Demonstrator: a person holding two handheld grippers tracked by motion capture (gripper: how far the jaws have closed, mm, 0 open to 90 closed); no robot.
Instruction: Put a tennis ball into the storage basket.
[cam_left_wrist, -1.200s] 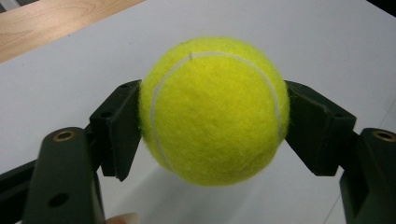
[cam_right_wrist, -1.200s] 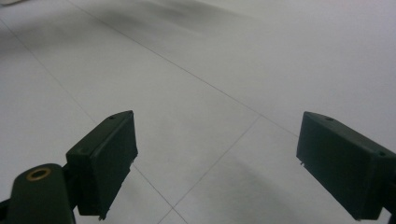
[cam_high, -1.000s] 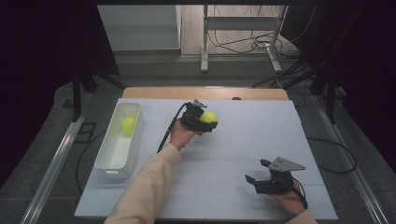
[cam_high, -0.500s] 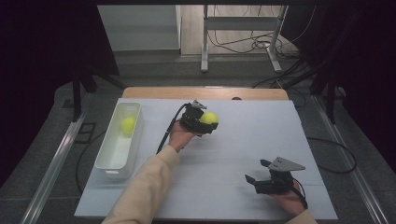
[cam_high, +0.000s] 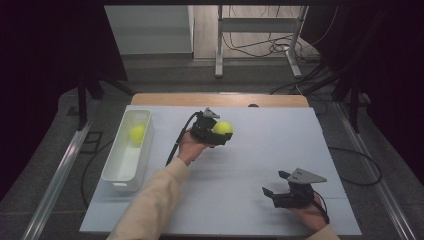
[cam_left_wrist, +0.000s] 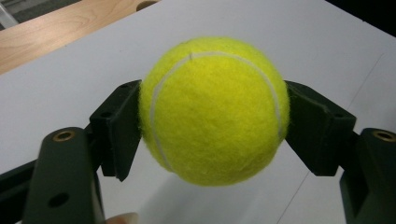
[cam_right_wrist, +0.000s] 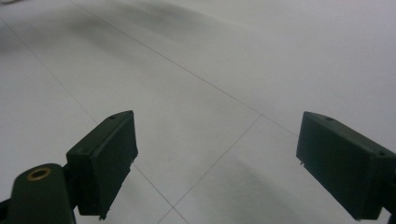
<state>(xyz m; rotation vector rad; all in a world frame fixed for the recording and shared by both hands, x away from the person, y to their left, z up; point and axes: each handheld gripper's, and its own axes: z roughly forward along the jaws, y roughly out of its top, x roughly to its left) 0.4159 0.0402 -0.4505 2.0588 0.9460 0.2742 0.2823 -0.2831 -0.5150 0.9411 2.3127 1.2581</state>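
Observation:
A yellow tennis ball (cam_high: 222, 127) is clamped in my left gripper (cam_high: 219, 134) above the far middle of the white table. In the left gripper view both black pads press on the sides of the tennis ball (cam_left_wrist: 212, 109), so the left gripper (cam_left_wrist: 212, 126) is shut on it. A second yellow ball (cam_high: 137, 133) lies inside the white bin (cam_high: 116, 175) at the table's left. Near the front right edge my right gripper (cam_high: 274, 192) rests low over the table, pointing left. In its own view the right gripper (cam_right_wrist: 215, 161) stands open, with bare table between the jaws.
A strip of wooden tabletop (cam_high: 165, 99) shows beyond the white sheet. Metal table legs and loose cables (cam_high: 260, 45) are on the floor at the back. A cable trails from the left gripper down along the sleeve.

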